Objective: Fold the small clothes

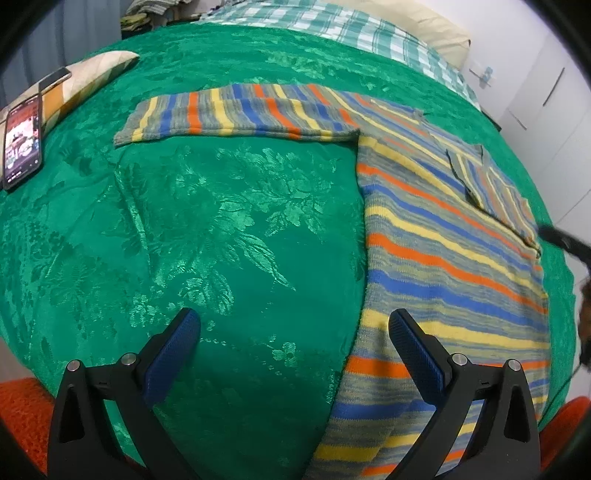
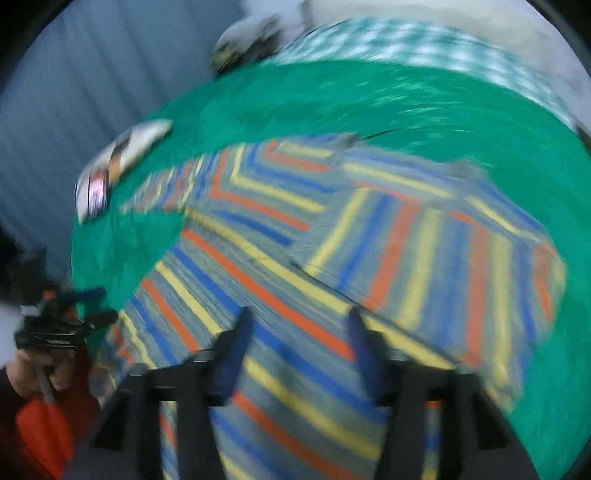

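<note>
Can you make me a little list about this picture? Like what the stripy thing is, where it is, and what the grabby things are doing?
garment: striped sweater, orange, yellow, blue and grey
lying on: green bedspread
one sleeve: stretched out flat toward the phone
other sleeve: folded in over the body
left hand-held gripper: open, nothing between its fingers, over the sweater's edge
right hand-held gripper: open, holding nothing, above the sweater; its view is blurred
also there: patterned pillow, checked blanket
</note>
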Demonstrator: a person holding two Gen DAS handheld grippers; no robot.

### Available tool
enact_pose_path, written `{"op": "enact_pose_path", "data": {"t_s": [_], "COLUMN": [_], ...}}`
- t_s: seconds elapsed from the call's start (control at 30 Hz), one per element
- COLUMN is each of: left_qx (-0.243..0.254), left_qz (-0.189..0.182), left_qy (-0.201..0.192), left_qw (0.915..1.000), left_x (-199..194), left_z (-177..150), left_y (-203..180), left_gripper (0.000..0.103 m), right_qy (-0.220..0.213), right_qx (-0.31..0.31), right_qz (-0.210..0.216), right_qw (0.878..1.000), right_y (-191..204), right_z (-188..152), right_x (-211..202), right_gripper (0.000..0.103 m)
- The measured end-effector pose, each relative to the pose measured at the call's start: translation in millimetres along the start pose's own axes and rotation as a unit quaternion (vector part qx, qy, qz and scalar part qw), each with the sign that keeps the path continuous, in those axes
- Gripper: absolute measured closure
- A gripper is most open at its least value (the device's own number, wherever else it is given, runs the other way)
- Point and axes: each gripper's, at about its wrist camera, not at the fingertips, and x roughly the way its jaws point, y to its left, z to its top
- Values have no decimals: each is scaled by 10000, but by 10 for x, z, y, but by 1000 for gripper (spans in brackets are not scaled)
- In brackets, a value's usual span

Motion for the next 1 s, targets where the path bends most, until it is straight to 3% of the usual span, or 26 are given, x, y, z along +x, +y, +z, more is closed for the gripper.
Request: {"op": "enact_pose_path", "data": {"t_s": [0.13, 0.17, 0.27, 0.4, 0.5, 0.53, 0.7, 0.77, 0.83, 0.9, 0.97, 1.0], "left_qx": [-68, -72, -53, 37, 28, 30, 97, 52, -30, 51, 269, 277], "left_qz": [-1, 2, 46, 80, 24, 82, 471, 601, 722, 768, 738, 762], "left_qy": [-111, -115, -72, -172, -321, -360, -1048, -1151, -853, -265, -785, -776], "left_qw": [9999, 9999, 9999, 9998, 9995, 9993, 9933, 9915, 9937, 9967, 9938, 9937], "left_x": [-52, -53, -22, -33, -46, -31, 26, 118, 375, 747, 694, 692], "left_z": [-4, -4, -4, 4, 99, 170, 606, 727, 787, 721, 595, 591], "left_y": [18, 20, 5, -53, -54, -51, -46, -19, 52, 146, 121, 113], "left_gripper": [1, 1, 1, 1, 1, 1, 1, 1, 1, 0, 0, 0], "right_qy": [-384, -477, -608, -503, -667, -768, -657, -677, -593, -572, -605, -586], "right_qx": [259, 337, 882, 1638, 2114, 2205, 2360, 2494, 2567, 2667, 2690, 2651], "right_qz": [-1004, -1334, -1878, -2439, -2670, -2812, -3059, -3066, -3059, -3007, -2982, -2999], "right_qw": [9939, 9893, 9764, 9546, 9378, 9308, 9200, 9161, 9149, 9139, 9138, 9145], "right_y": [-95, -120, -263, -547, -708, -761, -966, -1013, -1062, -1120, -1120, -1112], "right_z": [-592, -791, -1291, -1735, -1793, -1793, -1844, -1894, -1929, -1983, -2015, -2029], "right_x": [-505, -625, -858, -946, -1068, -1102, -1006, -993, -921, -845, -809, -782], "right_gripper": [39, 32, 21, 21, 21, 16, 13, 13, 12, 5, 0, 0]}}
